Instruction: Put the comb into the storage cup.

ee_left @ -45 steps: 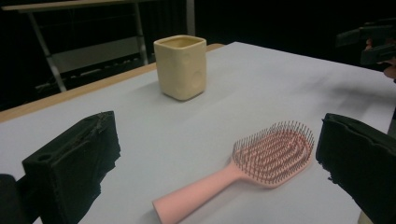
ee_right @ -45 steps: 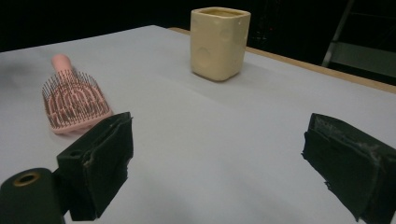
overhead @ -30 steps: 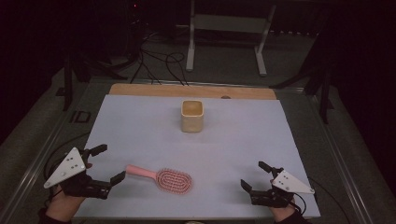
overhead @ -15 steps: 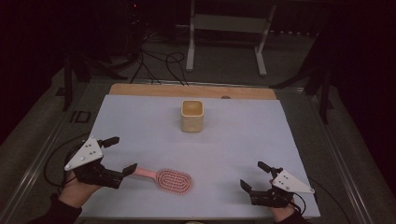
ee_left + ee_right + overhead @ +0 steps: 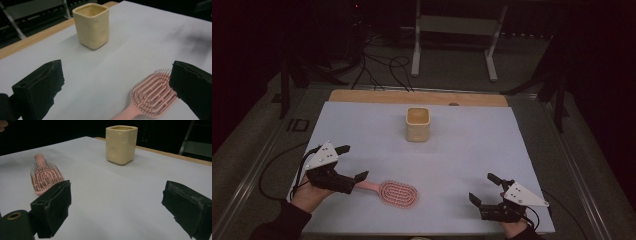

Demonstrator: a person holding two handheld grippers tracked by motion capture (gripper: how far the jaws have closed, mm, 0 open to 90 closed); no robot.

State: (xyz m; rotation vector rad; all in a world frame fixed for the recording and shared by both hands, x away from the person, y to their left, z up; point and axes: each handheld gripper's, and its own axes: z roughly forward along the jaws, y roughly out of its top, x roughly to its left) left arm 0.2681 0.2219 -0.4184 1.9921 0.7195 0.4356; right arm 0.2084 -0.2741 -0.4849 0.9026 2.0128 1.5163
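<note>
A pink hairbrush (image 5: 398, 194) lies bristles up near the front of the white table cover, its handle pointing left. My left gripper (image 5: 353, 162) is open right at the handle's end, held by a hand. In the left gripper view the hairbrush (image 5: 153, 96) lies low between the jaws, close to the right one, with the left gripper (image 5: 116, 72) wide open. A cream square cup (image 5: 417, 123) stands upright at the middle back. My right gripper (image 5: 482, 187) rests open at the front right, with nothing between its fingers. In the right gripper view, the cup (image 5: 121, 143) and hairbrush (image 5: 45, 178) lie beyond the right gripper (image 5: 117, 195).
The white cover (image 5: 472, 150) spreads over the table, with a wooden strip (image 5: 412, 97) along its far edge. Cables and a metal stand (image 5: 454, 25) sit on the dark floor behind. Broad bare cover lies between cup, brush and right gripper.
My left gripper has moved right and a little forward, from the table's left edge up to the brush handle. The right gripper, brush and cup have stayed put.
</note>
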